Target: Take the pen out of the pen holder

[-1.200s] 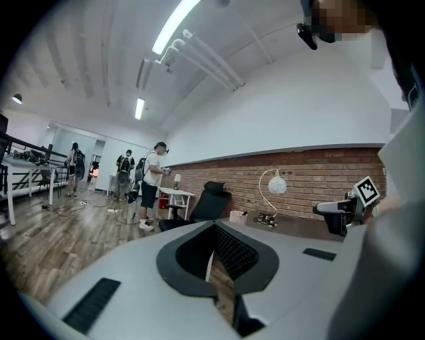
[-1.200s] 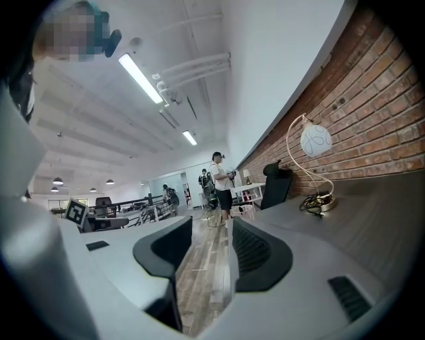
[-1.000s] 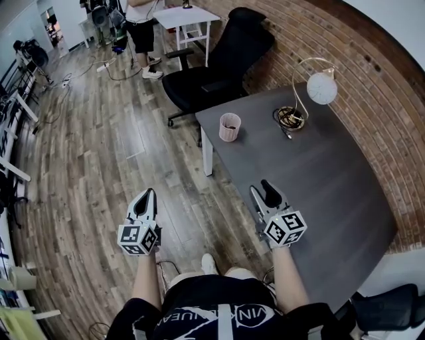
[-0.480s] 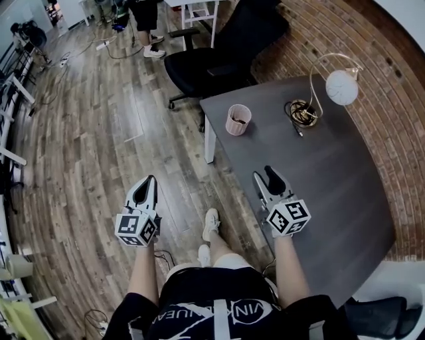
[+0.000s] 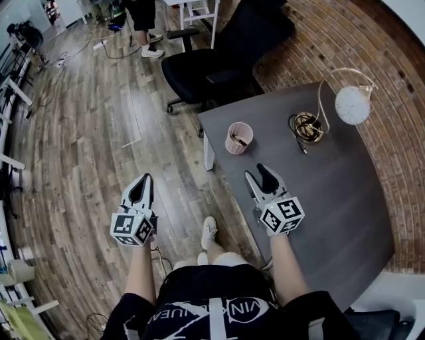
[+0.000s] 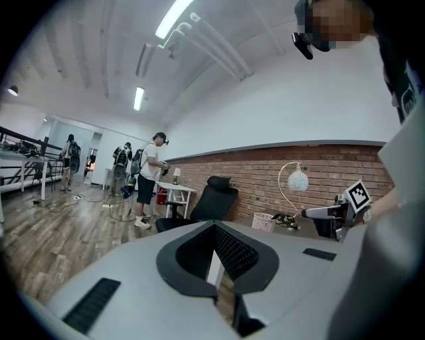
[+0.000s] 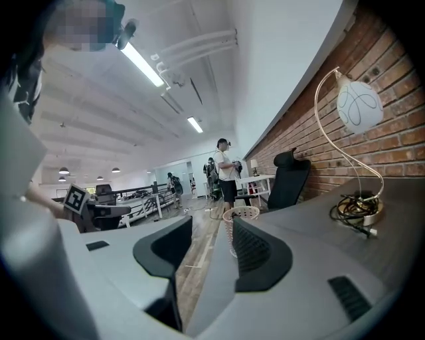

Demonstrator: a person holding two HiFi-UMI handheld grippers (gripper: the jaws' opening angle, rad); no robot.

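Person has stepped closer to the desk. Head view: a shoe sits further fwd btwn the arms than 1 s ago, & the pen holder is now nearer the R gripper, at its 11 o'clock. Right gripper view: pen holder has come into sight btwn the parted jaws, & the lamp looms larger, toward 2 o'clock

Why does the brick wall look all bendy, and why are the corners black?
Head view: the wide-angle lens bows the brick wall and the floorboards. Right gripper view: the same wall arcs even more, and the round picture leaves black corners. Left gripper view: black corners too, and the ceiling light glares plain white.
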